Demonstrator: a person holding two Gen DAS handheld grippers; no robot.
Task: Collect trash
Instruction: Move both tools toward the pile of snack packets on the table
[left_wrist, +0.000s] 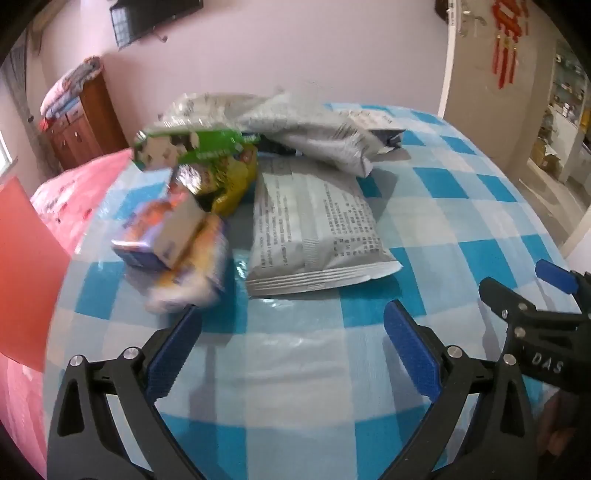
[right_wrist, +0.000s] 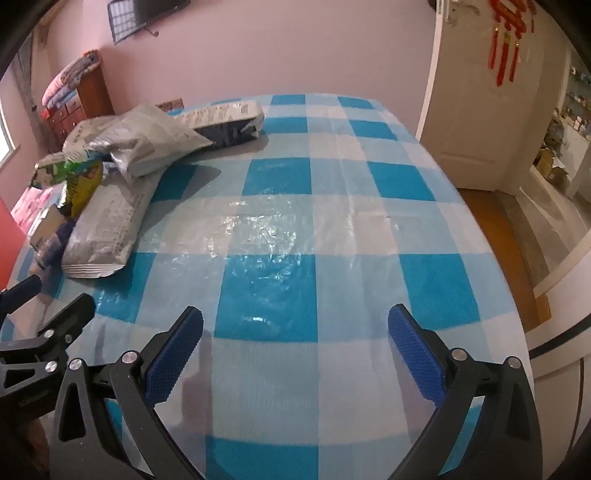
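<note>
While the left gripper (left_wrist: 291, 332) is held low over the blue-and-white checked tablecloth (left_wrist: 424, 229), its blue-padded jaws are spread wide with nothing caught between them. Just past the left pad, a blurred small carton (left_wrist: 173, 232) is seen on top of a crumpled orange-and-white wrapper (left_wrist: 192, 273); whether the pad touches that wrapper can't really be told. To the right of those, a silver snack bag (left_wrist: 314, 229) is laid flat, print side up. Behind it a yellow wrapper (left_wrist: 236, 177) and a green-and-white packet (left_wrist: 184, 146) are piled together, with more silver bags (left_wrist: 314, 133) heaped at the back. A pink plastic bag (left_wrist: 70, 195) is seen off the table's left edge. The right gripper (left_wrist: 532, 291) is poked in from the right, apart from the trash.

From the right wrist view, the right gripper (right_wrist: 295, 332) is also opened all the way, tilted down at a bare stretch of the tablecloth (right_wrist: 332, 177), nothing pinched. The trash pile is kept well off to the left: the flat silver snack bag (right_wrist: 107, 229) nearest, the crumpled silver bags (right_wrist: 144, 144) behind, and a dark-ended bag (right_wrist: 229, 122) farthest back. The left gripper (right_wrist: 40, 306) is glimpsed at the left edge, near that pile.
</note>
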